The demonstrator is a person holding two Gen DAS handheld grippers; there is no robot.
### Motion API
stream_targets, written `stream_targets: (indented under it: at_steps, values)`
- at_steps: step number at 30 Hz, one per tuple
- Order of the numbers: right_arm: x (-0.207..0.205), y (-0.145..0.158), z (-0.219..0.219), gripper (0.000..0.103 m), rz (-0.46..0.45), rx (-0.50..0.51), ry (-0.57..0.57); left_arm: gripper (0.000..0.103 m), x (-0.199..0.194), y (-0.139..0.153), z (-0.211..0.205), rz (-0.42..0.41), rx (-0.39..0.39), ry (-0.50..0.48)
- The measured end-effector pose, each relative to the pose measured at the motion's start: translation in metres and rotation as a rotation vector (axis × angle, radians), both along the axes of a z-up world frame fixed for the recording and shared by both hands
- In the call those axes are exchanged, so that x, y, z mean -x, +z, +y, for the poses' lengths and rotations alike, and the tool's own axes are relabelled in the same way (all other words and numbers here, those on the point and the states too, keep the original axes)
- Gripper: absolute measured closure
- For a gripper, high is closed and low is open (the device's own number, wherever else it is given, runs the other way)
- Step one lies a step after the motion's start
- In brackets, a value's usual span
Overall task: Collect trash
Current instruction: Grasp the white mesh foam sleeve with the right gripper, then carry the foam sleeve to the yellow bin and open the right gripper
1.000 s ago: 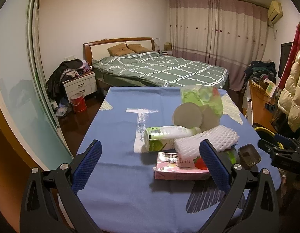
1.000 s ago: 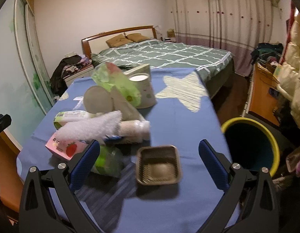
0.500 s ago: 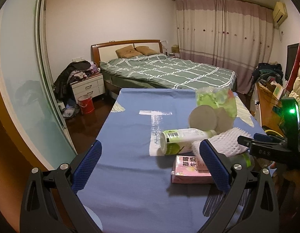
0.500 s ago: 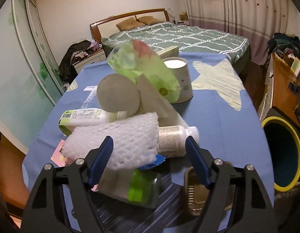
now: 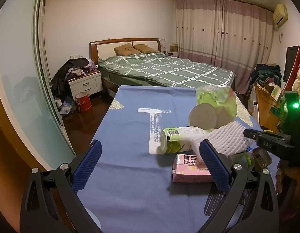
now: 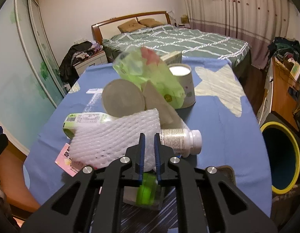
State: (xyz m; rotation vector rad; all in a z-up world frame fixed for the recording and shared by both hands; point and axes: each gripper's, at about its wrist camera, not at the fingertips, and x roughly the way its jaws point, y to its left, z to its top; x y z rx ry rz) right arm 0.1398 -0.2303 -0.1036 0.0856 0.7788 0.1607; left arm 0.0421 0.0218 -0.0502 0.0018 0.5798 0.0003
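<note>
Swung in over trash heap since a second back; right gripper jaws closing from wide spread, now pinching near edge of white foam fruit net. Net draped atop heap: green-label bottle under it, white bottle just right, pink strawberry-milk carton beneath, clear green-banded bottle directly below jaws. Left gripper spread wide, empty, near heap's left. Heap near table's right edge on blue cloth. Yellow-rimmed bin beside right edge. Bedroom; green checked bed beyond far edge.
</note>
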Motion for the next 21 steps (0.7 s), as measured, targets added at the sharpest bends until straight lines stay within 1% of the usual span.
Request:
stream_targets:
  at_steps: [6,12,15,21]
  values:
    - [0.019,0.026,-0.014,0.095,-0.070,-0.010,-0.012,0.004,0.002,0.000,-0.002,-0.003,-0.003,-0.005]
    - [0.045,0.051,-0.040,0.095,-0.132,-0.006,-0.052,0.004,0.003,0.000,-0.006,-0.005,-0.005,-0.018]
    - [0.054,0.059,-0.064,0.095,-0.157,-0.003,-0.110,0.004,0.003,0.000,-0.009,-0.004,-0.007,-0.027]
    - [0.062,0.061,-0.137,0.095,-0.174,-0.016,-0.297,0.004,0.002,-0.004,-0.018,0.012,-0.009,-0.051]
